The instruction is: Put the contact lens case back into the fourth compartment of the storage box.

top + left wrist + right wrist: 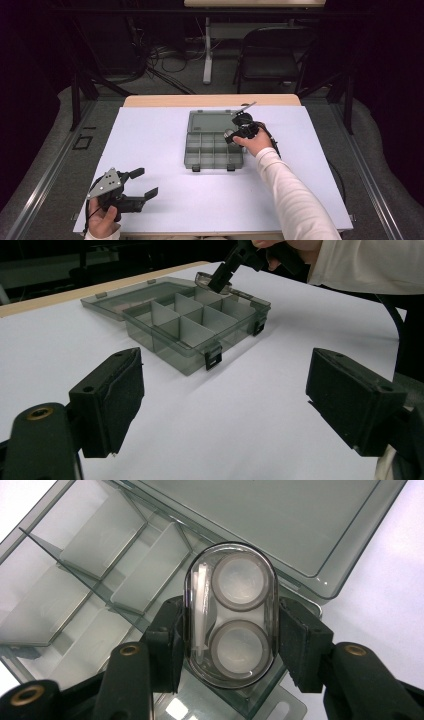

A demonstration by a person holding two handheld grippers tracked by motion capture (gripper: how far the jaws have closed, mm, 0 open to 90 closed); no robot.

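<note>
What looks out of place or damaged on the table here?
Nothing stands out. The grey transparent compartment box lies open and intact, and the right gripper holds the clear oval lens case squarely above it.

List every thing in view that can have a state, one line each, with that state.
Organizer box: lid open, laid flat behind it; visible compartments look empty.
Oval clear case: held above the box, not yet set in.
Right gripper: shut on the oval clear case.
Left gripper: open, holding nothing, apart from the box.
</note>
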